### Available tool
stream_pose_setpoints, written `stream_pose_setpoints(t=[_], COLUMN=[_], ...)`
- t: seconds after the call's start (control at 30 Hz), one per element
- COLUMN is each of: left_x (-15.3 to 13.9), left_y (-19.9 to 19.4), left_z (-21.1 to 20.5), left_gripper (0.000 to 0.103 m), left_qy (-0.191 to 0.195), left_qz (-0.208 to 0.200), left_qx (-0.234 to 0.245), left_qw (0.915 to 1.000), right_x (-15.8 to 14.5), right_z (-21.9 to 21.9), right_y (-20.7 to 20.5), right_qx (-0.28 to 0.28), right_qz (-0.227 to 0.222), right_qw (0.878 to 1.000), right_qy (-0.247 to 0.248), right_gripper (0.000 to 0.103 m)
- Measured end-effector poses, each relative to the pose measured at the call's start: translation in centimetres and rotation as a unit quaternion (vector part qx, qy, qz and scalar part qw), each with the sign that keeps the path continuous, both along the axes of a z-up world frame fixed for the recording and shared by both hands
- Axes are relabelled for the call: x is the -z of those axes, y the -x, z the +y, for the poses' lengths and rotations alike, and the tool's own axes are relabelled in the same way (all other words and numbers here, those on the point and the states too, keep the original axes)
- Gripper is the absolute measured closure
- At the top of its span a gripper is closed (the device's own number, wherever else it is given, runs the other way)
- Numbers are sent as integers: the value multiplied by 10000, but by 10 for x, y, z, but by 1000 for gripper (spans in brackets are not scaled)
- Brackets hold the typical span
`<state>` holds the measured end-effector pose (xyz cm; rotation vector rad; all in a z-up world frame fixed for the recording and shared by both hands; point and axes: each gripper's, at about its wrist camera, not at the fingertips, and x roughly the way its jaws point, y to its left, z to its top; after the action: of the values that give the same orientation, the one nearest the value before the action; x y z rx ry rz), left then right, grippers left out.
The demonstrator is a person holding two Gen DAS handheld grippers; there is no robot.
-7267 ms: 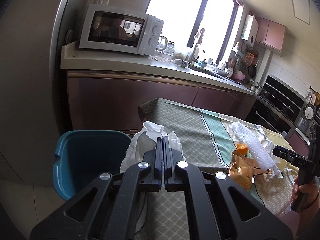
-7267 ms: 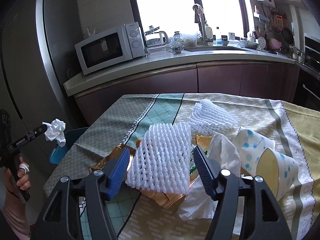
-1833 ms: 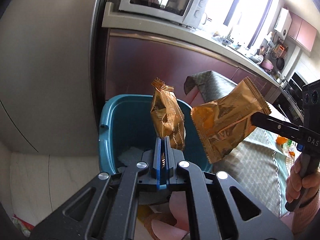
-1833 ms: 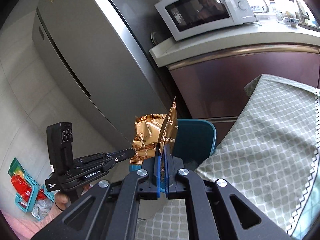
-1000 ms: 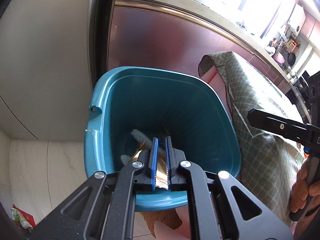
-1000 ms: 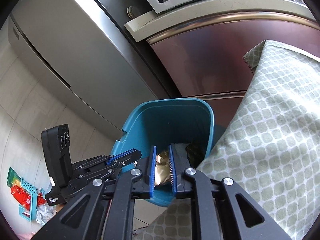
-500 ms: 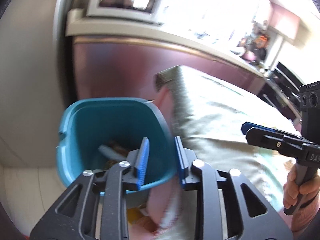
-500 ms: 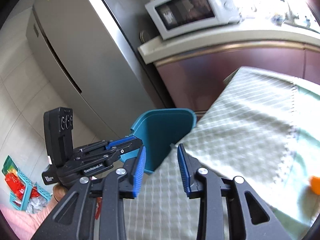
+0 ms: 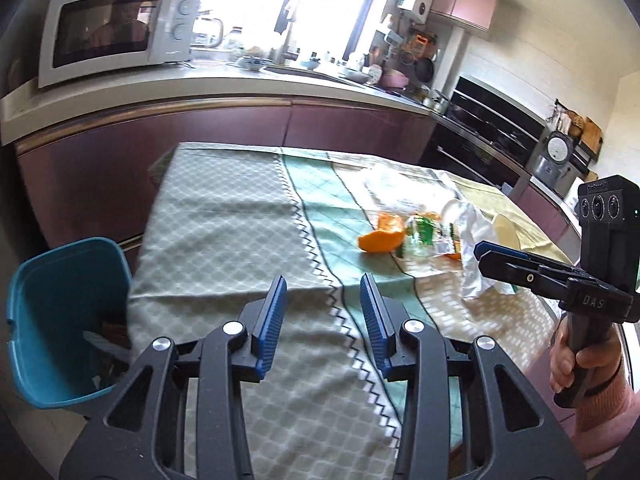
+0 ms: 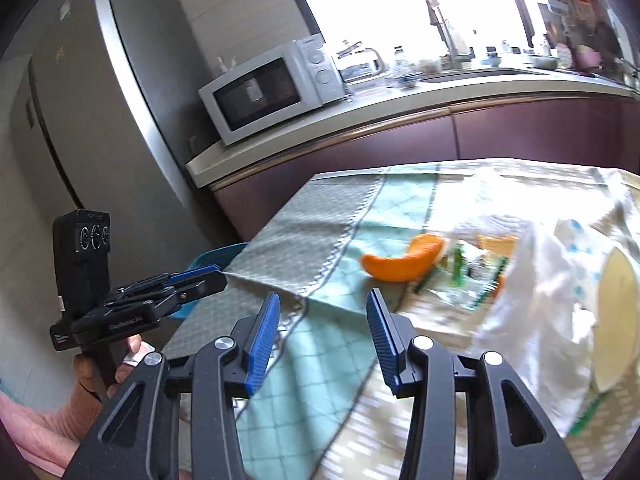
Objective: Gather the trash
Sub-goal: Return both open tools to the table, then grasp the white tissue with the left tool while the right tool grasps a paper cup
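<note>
Both claws are empty and their jaws are opening: the left claw [image 9: 322, 322] and the right claw [image 10: 322, 338] point down over the tabletop [image 9: 224, 236], I think to be ready for the next piece. The trash lies together on the far side: orange peel [image 9: 378, 241], a white plastic bag [image 10: 540, 280] and a paper cup [image 10: 612, 320]. The teal bin [image 9: 56, 320] stands on the floor beside the tabletop's edge, probably so that the carrying is short.

— Black frames on the left gripper [image 9: 323, 312] and the right gripper [image 10: 322, 326], ribbed blue pads [image 9: 272, 322], round silver screws [image 9: 233, 327] along the arms.

— Boxy black camera block [image 9: 608, 205] with three lenses, white "DAS" lettering below. Pink knitted sleeve [image 9: 604, 400] at each wrist.
</note>
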<state>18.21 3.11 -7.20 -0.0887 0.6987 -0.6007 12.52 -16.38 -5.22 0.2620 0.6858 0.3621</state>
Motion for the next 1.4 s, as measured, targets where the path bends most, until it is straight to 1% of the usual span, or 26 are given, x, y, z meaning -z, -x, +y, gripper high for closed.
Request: stream_pose_setpoints(t=[0.13,0.3,0.4,0.5,0.63,0.87,0.93,1.03,1.13,1.2,1.23,1.37,1.4], left_x=[6,18,26,34,41,45,42,40,38,37,37,37,38], left_y=[7,13,13,11,7,3,2,-2,-6,-9,-12,-17,-19], left_z=[-43,-96,-124,-149,-172,-189,-191,-196,-204,-211,-215,-231,-234], left_gripper=[65,64,63,62,59,59,58,51,47,41,41,41,42], left_qy=[4,-17,-39,-105,-219,-321,-322,-362,-400,-424,-415,-470,-491], left_qz=[105,252,378,487,553,608,593,580,568,562,599,675,702], left_qx=[446,986,1244,1391,1443,1507,1518,1490,1510,1532,1559,1585,1572], left_qw=[9990,9948,9915,9890,9877,9862,9861,9865,9861,9857,9851,9839,9839], right_x=[1,8,13,17,22,28,25,14,4,1,1,7,10], right_z=[-42,-79,-96,-101,-104,-104,-103,-106,-115,-124,-128,-138,-139], right_y=[17,22,24,21,13,4,8,19,30,34,35,29,27], right_qx=[557,1097,1244,1268,1224,1148,1110,1127,1387,1588,1708,2062,2090], right_qz=[-50,-40,-21,-13,51,157,94,-105,-310,-359,-361,-266,-225], right_qw=[9983,9937,9920,9918,9924,9933,9938,9936,9897,9861,9838,9741,9730], right_qy=[164,243,209,172,104,0,-41,-31,175,317,400,885,952], right_gripper=[59,59,59,59,59,59,59,59,59,59,58,49,49])
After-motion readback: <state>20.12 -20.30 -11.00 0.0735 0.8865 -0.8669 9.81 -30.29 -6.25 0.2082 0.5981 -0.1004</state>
